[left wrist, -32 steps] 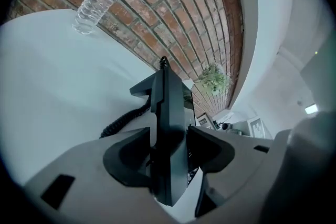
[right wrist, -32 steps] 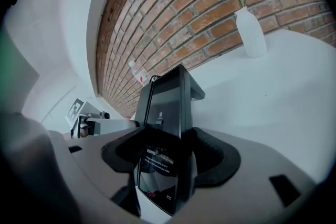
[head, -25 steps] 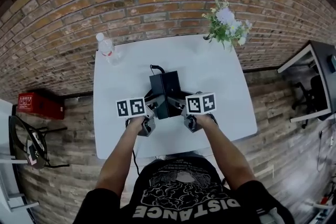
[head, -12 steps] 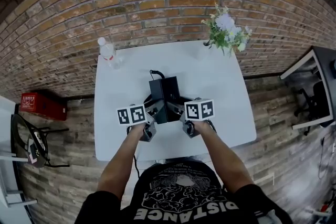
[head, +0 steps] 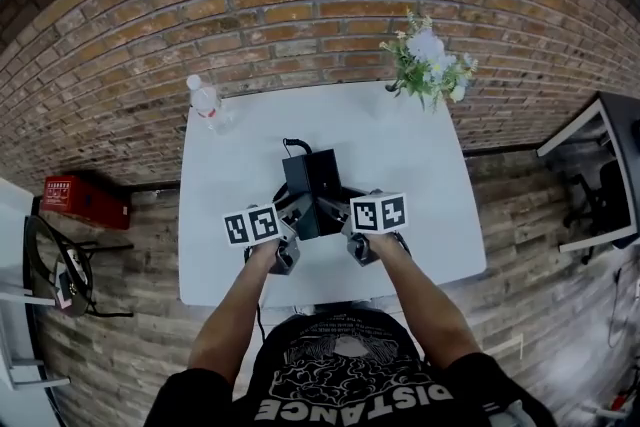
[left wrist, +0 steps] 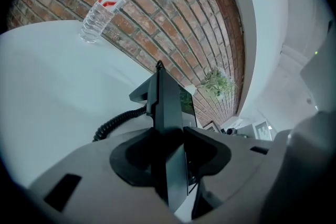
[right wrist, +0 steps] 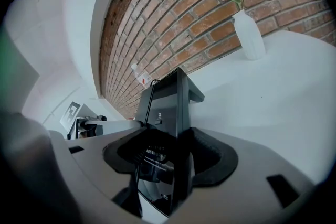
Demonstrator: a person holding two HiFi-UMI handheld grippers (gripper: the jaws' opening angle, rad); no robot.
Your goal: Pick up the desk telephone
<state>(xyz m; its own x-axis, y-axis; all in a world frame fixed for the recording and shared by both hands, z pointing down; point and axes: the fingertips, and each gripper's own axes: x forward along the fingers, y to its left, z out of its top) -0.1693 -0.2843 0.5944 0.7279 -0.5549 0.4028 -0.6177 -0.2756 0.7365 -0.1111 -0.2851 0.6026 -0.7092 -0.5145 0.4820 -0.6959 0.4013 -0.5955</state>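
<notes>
The black desk telephone (head: 312, 183) sits in the middle of the white table (head: 410, 155), with its coiled cord (left wrist: 116, 121) trailing off its left side. My left gripper (head: 293, 212) is at the phone's left edge. In the left gripper view the thin black edge of the telephone (left wrist: 166, 107) stands between the pads of that gripper (left wrist: 170, 148), which have just been closing and press on it. My right gripper (head: 345, 211) is at the phone's right edge. There too the telephone (right wrist: 169, 96) fills the gap of the right gripper (right wrist: 176, 153), whose jaws have just been closing onto it.
A clear water bottle (head: 204, 99) stands at the table's far left corner and a white vase of flowers (head: 428, 57) at the far right. A brick wall runs behind the table. A red box (head: 82, 200) lies on the floor at left, and another desk (head: 600, 150) is at right.
Both grippers stay at the phone's sides and the phone keeps its place on the table. Only the head view has shifted a little.
</notes>
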